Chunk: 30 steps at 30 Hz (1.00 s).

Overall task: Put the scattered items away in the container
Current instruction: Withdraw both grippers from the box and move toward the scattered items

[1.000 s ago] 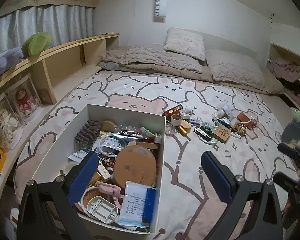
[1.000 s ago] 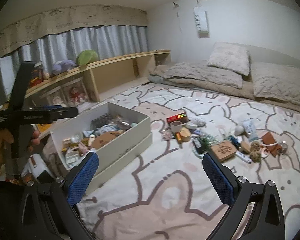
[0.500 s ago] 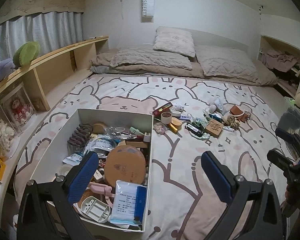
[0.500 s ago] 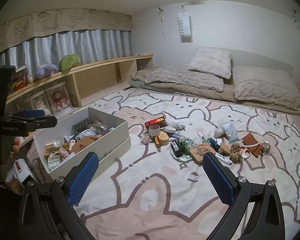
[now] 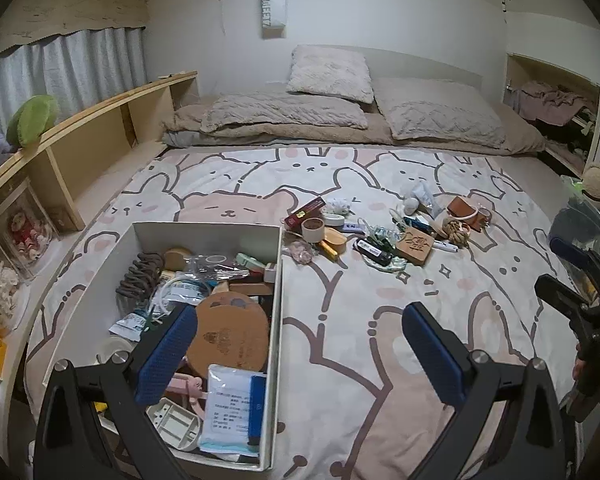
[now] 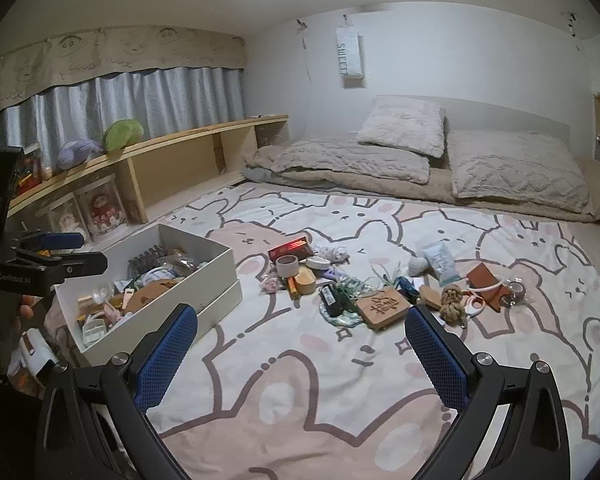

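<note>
A white box [image 5: 277,280] [image 6: 216,276] lies on the bed, holding a cork disc [image 5: 230,332], hair clip, packets and other small things. Scattered items lie in a band beyond it: a red box [image 5: 304,212] [image 6: 290,247], tape roll [image 5: 313,229] [image 6: 287,265], wooden carved block [image 5: 415,245] [image 6: 382,307], knotted rope [image 6: 451,303], brown leather pouch [image 5: 462,208] [image 6: 484,280], white tube [image 6: 442,262]. My left gripper [image 5: 296,350] hovers open over the box's near right corner, nothing between its fingers. My right gripper [image 6: 300,352] is open above bare bedspread, short of the pile.
A wooden shelf [image 5: 100,128] [image 6: 188,152] with plush toys and display cases runs along the left. Pillows and a folded quilt [image 5: 284,114] lie at the bed's head. The other gripper, held by a hand, shows at the left edge of the right wrist view [image 6: 40,264] and at the right edge of the left wrist view [image 5: 580,304].
Both cameras have swung and drawn back slightly, showing more of the bed's right side. Both grippers stay open and hold nothing. No item has moved.
</note>
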Motion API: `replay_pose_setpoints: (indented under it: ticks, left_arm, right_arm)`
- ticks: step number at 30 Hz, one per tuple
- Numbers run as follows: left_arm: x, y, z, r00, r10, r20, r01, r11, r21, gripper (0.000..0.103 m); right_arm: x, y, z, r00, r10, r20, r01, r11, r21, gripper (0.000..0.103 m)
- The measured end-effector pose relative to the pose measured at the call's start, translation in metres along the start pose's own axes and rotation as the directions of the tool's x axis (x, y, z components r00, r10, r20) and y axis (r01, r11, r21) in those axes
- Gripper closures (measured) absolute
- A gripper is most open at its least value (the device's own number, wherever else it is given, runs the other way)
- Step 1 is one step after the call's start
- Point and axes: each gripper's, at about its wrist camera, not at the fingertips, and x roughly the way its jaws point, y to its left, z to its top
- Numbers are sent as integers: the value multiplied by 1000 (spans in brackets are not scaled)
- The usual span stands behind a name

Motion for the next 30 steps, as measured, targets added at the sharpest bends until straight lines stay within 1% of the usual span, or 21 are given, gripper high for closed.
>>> replay_pose_setpoints:
  ticks: [10,16,21,30]
  left_arm:
    - [17,-33,20,999,-34,-8,34,999,40,0]
    - [31,-61,31,998,-63,-17,64,996,67,0]
    - [44,-81,37,997,-66,-30,69,992,102,0]
    - [73,-103,40,993,-84,-86,95,987,129,0]
  right_arm:
    - [-8,-36,-5,998,-56,-5,56,998,41,0]
    - [-14,-62,-9,996,-91,-8,91,993,68,0]
    - [-15,-82,-14,993,-117,-22,119,989,86,0]
    - [-9,-114,-26,986,-148,-71,156,981,119,0]
